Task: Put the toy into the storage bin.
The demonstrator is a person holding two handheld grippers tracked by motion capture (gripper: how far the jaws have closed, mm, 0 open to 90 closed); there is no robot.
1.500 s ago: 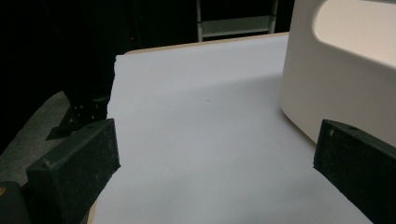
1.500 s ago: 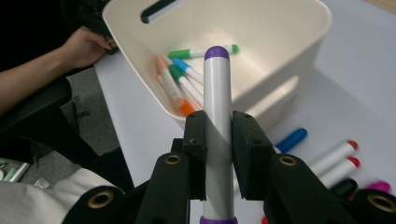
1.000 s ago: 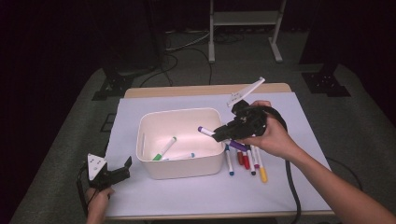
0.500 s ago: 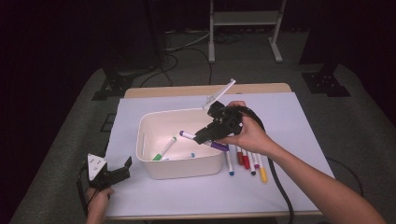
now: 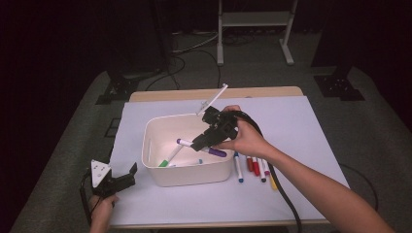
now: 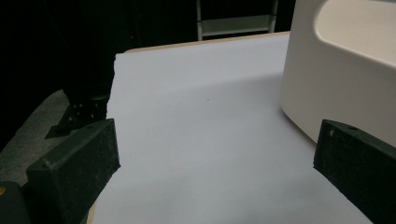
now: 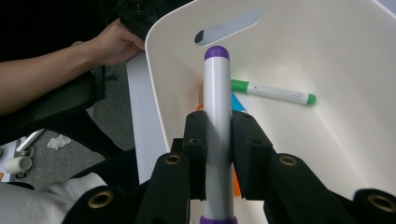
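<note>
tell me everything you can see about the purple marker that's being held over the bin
The purple marker has a white, smooth, plastic-looking barrel, a rounded purple end pointing away from the hand and a purple band near the grip. The right tool is shut on it, a black pad pressing each side of the barrel. In the high view it hangs roughly level, slightly tilted, above the open white bin, touching nothing else. A green marker lies in the bin below.
</note>
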